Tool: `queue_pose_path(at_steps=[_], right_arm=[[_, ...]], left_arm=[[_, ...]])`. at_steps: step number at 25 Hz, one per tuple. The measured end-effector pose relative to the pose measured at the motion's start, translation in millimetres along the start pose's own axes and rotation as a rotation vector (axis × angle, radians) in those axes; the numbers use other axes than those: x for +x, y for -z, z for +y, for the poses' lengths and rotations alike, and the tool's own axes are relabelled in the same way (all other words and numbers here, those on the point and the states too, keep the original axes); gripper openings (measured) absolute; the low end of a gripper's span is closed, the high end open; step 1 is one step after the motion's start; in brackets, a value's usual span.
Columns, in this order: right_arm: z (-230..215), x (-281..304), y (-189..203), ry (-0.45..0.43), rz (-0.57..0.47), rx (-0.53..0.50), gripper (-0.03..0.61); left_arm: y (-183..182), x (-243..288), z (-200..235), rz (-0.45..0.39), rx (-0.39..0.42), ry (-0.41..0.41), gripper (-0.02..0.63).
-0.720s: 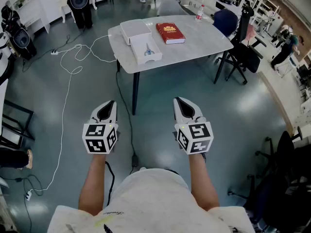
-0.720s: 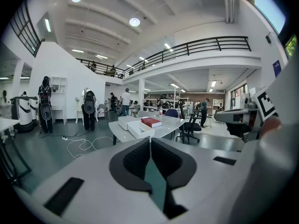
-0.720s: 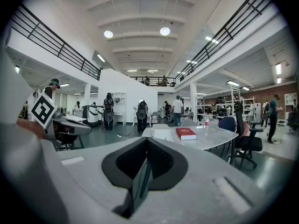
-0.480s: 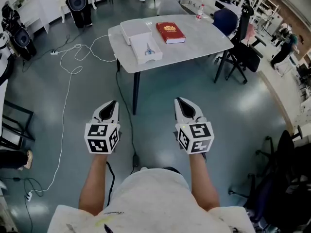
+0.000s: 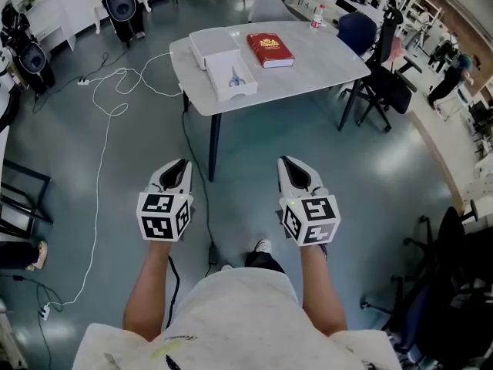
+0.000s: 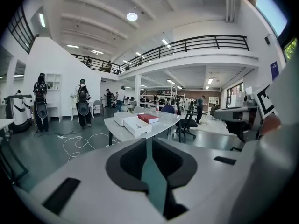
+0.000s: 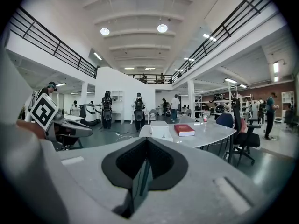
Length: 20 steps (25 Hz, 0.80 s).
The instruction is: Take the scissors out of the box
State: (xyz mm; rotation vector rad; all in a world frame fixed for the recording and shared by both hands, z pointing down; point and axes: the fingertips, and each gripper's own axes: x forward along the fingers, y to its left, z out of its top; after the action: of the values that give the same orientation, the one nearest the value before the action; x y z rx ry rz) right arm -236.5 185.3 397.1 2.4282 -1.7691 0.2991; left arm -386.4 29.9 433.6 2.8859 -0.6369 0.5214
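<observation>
A white table [image 5: 308,72] stands well ahead of me across open floor. On it lies an open white box [image 5: 231,83] holding blue-handled scissors [image 5: 236,77]; a second white box part [image 5: 213,45] lies just behind it. My left gripper [image 5: 179,163] and right gripper [image 5: 285,160] are held side by side over the floor, far short of the table, both pointing toward it. Each has its jaws shut with nothing between them. The left gripper view shows the box [image 6: 136,125] beyond the left gripper [image 6: 148,141]; the right gripper view shows the box [image 7: 161,133] beyond the right gripper [image 7: 145,148].
A red book [image 5: 269,50] lies right of the box, a water bottle [image 5: 316,19] at the table's far edge. Black office chairs [image 5: 381,87] stand to the table's right. White cables [image 5: 115,91] trail over the floor at left. Standing machines [image 5: 122,2] line the far left.
A shoe has come into view below my grippers as I step toward the table. Both grippers stay shut and have hardly shifted in the head view.
</observation>
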Motion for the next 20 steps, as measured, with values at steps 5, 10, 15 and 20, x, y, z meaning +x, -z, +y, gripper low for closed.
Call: queue_pose_path(at_steps=[5,10,15,20], right_arm=[[-17.4,11.4,1.9,-0.001,0.000,0.009,0.006],[-41.2,39.3,0.6,-0.014,-0.003,0.017,0.006],[-73.1,69.0,-10.6,-0.029,-0.002,0.025,0.006],[-104.8,100.9,-19.3,-0.064,0.007,0.022,0.006]], left_arm=[[-5.3,21.1,-6.9,0.003,-0.006,0.012,0.023],[-17.4,53.4,-5.2,-0.005,-0.002,-0.003,0.025],[-35.1,90.1,-7.9,0.003,-0.018,-0.001,0.086],[-47.2,127.3,-7.0,0.024,-0.031,-0.036,0.086]])
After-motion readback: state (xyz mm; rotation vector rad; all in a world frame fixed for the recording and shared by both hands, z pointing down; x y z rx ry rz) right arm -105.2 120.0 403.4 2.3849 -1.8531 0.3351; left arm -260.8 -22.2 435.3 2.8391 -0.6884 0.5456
